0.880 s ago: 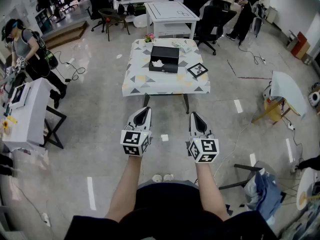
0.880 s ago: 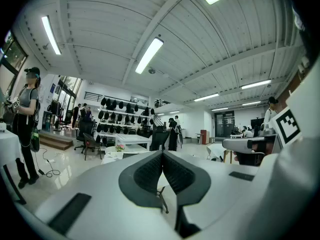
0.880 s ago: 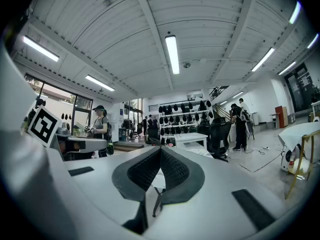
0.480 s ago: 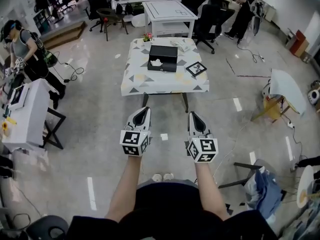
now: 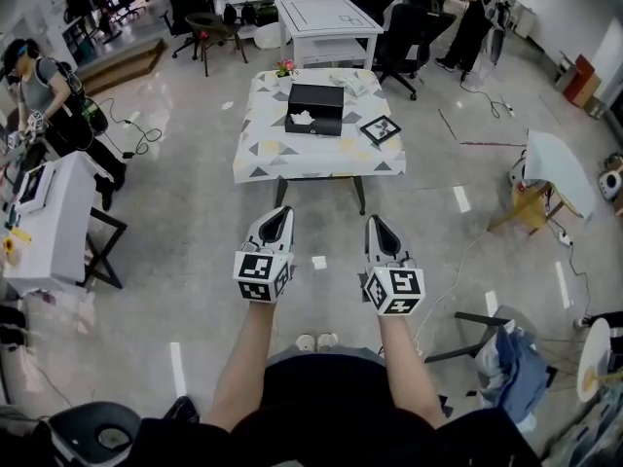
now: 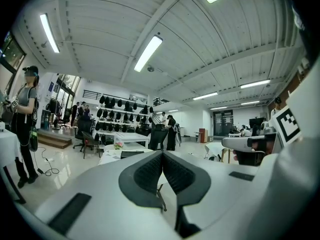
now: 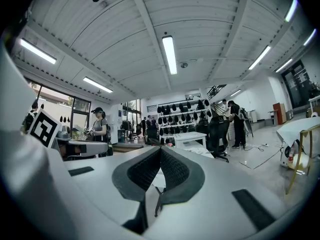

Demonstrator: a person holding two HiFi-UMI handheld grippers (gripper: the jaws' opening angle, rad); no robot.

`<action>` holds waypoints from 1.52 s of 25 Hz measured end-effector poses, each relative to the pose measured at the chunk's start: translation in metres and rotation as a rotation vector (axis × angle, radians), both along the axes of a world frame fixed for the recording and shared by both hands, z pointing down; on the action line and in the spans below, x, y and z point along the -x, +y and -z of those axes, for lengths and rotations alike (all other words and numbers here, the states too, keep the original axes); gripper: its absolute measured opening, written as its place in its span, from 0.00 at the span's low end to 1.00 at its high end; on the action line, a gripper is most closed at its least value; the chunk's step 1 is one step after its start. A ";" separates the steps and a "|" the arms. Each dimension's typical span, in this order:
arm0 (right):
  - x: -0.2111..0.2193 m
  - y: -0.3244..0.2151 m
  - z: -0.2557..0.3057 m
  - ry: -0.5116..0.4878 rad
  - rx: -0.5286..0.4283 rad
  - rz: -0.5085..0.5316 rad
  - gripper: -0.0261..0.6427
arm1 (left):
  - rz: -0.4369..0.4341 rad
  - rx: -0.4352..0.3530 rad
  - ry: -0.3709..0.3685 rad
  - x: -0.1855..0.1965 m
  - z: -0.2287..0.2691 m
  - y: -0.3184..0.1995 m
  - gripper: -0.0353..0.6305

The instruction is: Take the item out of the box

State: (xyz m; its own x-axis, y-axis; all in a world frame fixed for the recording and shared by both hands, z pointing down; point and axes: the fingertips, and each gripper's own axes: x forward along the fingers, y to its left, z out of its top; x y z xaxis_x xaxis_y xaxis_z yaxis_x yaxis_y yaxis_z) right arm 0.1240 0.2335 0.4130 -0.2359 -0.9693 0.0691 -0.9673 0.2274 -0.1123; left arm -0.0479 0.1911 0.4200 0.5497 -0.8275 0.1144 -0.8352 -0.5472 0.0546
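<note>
The black rectangular box (image 5: 318,105) stands on a low table (image 5: 292,159) covered with a white cloth printed with grey and yellow triangles. A crumpled white item (image 5: 303,118) shows in the box, at its near left part. A black-framed square card (image 5: 381,129) lies on the cloth just beside the box, to its right. A small bunch of pink flowers (image 5: 285,68) stands near the table's far edge, behind the box.

The left gripper (image 5: 281,214) and the right gripper (image 5: 376,222) are held side by side over the glossy grey floor (image 5: 185,202), well apart from the box and short of the table's near edge. Both pairs of jaws are closed, the ribbed pads meeting at the tips with nothing between them (each gripper's own view confirms this).

Beyond the low table stands a white rectangular table (image 5: 326,16), with a black office chair (image 5: 407,37) to its right. At the left of the room a person (image 5: 47,90) wearing a headset stands near a white side table (image 5: 54,227). Short white tape strips (image 5: 176,368) mark the floor. Overhead, fluorescent tube lights (image 6: 147,51) run along a white ribbed ceiling (image 6: 100,24).
</note>
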 end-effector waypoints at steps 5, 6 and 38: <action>0.001 0.001 0.000 -0.002 0.001 0.007 0.04 | -0.003 0.000 0.002 0.000 -0.001 0.000 0.08; 0.002 0.001 0.000 -0.003 0.001 0.009 0.04 | -0.002 0.001 0.003 0.001 -0.001 0.000 0.08; 0.035 -0.005 -0.007 -0.023 -0.009 0.007 0.29 | -0.022 -0.006 0.008 0.037 -0.010 -0.016 0.08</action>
State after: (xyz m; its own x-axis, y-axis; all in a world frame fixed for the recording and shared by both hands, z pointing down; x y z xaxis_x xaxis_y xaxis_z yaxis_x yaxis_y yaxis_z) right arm 0.0889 0.2282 0.4198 -0.2441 -0.9682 0.0553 -0.9629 0.2352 -0.1325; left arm -0.0848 0.1747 0.4299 0.5688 -0.8158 0.1048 -0.8224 -0.5660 0.0581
